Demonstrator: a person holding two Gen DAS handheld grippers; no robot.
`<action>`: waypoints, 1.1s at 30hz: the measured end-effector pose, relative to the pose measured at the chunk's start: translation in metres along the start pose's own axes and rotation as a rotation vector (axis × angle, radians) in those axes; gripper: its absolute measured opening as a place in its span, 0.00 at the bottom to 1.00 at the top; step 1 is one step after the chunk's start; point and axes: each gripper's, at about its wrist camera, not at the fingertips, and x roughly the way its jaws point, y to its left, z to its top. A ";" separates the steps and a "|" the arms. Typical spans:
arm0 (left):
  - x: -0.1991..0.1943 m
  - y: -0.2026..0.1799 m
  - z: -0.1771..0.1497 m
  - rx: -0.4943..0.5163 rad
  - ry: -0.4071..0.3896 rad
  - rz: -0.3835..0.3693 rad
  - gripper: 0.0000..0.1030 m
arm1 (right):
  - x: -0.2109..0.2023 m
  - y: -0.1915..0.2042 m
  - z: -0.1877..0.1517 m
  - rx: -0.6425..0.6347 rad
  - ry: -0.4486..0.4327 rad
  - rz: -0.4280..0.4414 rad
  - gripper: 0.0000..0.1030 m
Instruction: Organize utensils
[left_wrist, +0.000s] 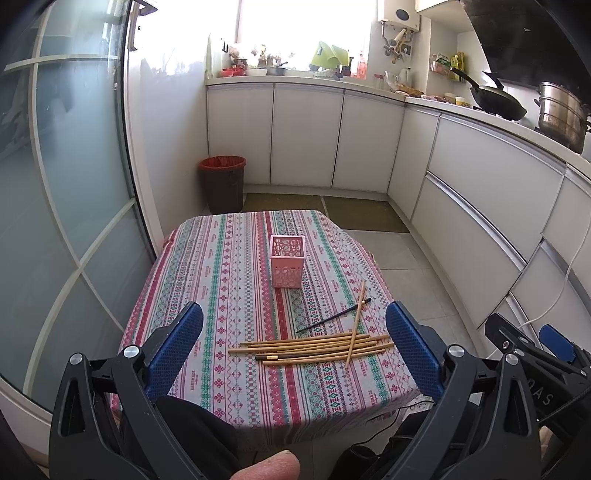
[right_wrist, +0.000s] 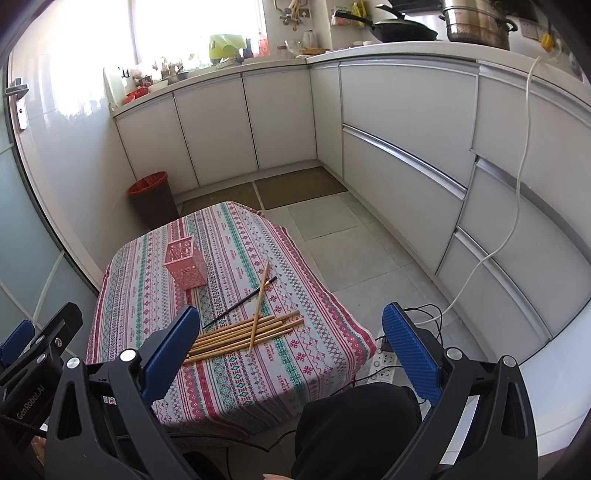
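Several bamboo chopsticks (left_wrist: 314, 345) lie in a loose pile near the front of the patterned tablecloth (left_wrist: 221, 295), one crossing the rest at an angle. A thin black chopstick (left_wrist: 334, 315) lies diagonally behind them. An empty pink perforated holder (left_wrist: 287, 261) stands upright mid-table. My left gripper (left_wrist: 293, 343) hovers open above the table's near edge, with the pile framed between its blue pads. In the right wrist view, my right gripper (right_wrist: 291, 349) is open too, the chopsticks (right_wrist: 243, 334) beside its left pad and the holder (right_wrist: 184, 262) farther back left.
A dark bin with a red liner (left_wrist: 222, 182) stands on the floor behind the table. White cabinets (left_wrist: 306, 136) line the back and right. A power strip with cables (right_wrist: 384, 363) lies on the floor right of the table. A person's dark-clothed knees sit below the grippers.
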 end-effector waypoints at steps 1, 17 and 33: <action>0.001 0.000 0.001 -0.001 0.004 0.001 0.92 | 0.001 0.000 0.000 0.001 0.003 0.000 0.94; 0.118 0.005 -0.016 -0.025 0.420 -0.007 0.93 | 0.099 -0.035 -0.020 0.171 0.250 0.063 0.94; 0.364 -0.098 0.009 0.078 0.705 -0.113 0.92 | 0.230 -0.114 -0.057 0.475 0.370 0.161 0.93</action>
